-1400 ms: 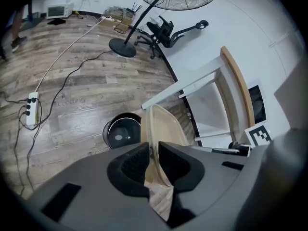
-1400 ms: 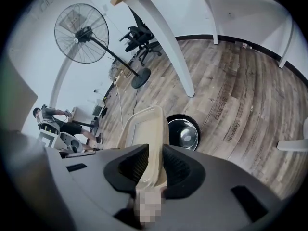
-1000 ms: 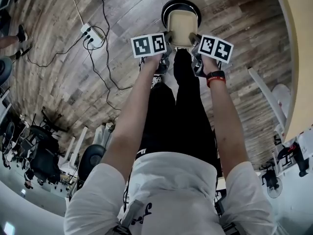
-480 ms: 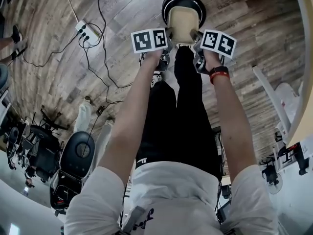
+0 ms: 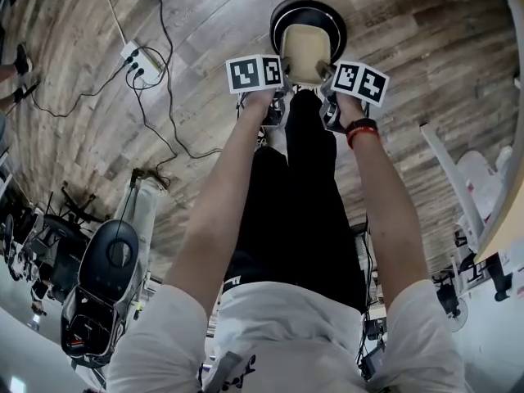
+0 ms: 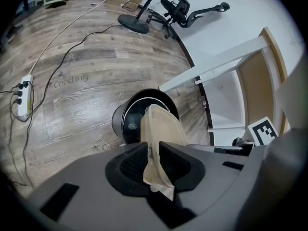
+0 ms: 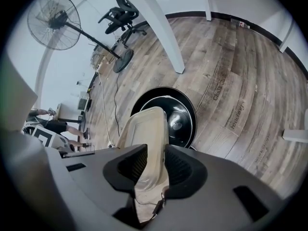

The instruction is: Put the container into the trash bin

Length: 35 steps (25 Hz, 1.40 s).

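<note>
Right, we have the beige container (image 5: 305, 49) held between both tools, lined up over the mouth of the round black trash bin (image 5: 282, 16), which stands on the wood floor (image 5: 205, 23). The left hand-held gripper (image 6: 154, 153) has the container's thin rim between its jaws. The jaws are opening, but the pads look to be in contact with the rim, so we call it grasping the container. The right hand-held gripper (image 7: 153, 160) takes the opposite side, with a thicker stretch of the container's wall filling the gap between its pads. Its jaws are opening too, and they also grasp the container. In both gripper views the container's far end overlaps the bin's dark opening. Whether it has crossed the bin's rim we cannot tell. From the head view both arms reach straight down and forward, with the marker cubes flanking the container left and right and a red wristband (image 5: 361, 131) on the right wrist. A white power strip (image 5: 136, 56) with black cables (image 5: 160, 113) plugged in lies on the floor well to the left of the bin. A white worktop leg (image 6: 211, 70) runs just beside the bin in the left gripper view. A standing fan (image 7: 54, 14) and an office chair (image 7: 121, 11) sit well behind the bin in the right gripper view.
</note>
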Motion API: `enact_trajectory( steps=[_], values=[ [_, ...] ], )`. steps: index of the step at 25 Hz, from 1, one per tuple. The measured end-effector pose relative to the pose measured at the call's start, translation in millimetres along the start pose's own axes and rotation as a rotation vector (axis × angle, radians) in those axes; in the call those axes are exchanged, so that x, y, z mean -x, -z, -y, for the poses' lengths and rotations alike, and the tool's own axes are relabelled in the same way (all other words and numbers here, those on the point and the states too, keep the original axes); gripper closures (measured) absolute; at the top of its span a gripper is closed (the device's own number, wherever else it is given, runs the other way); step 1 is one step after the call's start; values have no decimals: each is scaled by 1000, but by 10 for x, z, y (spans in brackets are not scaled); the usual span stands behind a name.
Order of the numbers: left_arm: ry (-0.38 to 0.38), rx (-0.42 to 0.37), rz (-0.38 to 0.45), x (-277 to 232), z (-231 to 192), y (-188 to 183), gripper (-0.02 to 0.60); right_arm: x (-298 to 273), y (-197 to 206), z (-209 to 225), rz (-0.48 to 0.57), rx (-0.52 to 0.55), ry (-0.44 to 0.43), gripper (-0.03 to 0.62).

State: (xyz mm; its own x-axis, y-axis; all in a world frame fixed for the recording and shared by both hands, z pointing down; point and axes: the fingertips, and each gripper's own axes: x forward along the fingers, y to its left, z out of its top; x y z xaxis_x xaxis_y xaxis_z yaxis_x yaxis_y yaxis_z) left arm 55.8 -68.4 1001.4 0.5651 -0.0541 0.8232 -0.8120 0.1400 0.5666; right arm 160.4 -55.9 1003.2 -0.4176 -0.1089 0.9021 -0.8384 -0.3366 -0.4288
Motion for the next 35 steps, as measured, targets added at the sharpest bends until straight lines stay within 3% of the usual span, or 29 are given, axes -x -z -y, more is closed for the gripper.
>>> enact_trajectory(
  steps=[7,14,20,25,35],
  values=[
    [-11,-17,-7,-215,-154,-15,497,-253,-7,107,-11,-27,3,462],
    [-14,-37,-39,-443,-271,-12,490,-471,-49,213,-20,13,31,455],
    [19,-37,-36,-536,-238,-87,417,-533,-143,265,14,13,38,423],
    [30,-47,-21,-474,-131,-167,352,-416,-175,269,28,4,23,393],
    [12,-106,28,180,325,-121,348,294,-110,26,68,56,20,391]
  ],
)
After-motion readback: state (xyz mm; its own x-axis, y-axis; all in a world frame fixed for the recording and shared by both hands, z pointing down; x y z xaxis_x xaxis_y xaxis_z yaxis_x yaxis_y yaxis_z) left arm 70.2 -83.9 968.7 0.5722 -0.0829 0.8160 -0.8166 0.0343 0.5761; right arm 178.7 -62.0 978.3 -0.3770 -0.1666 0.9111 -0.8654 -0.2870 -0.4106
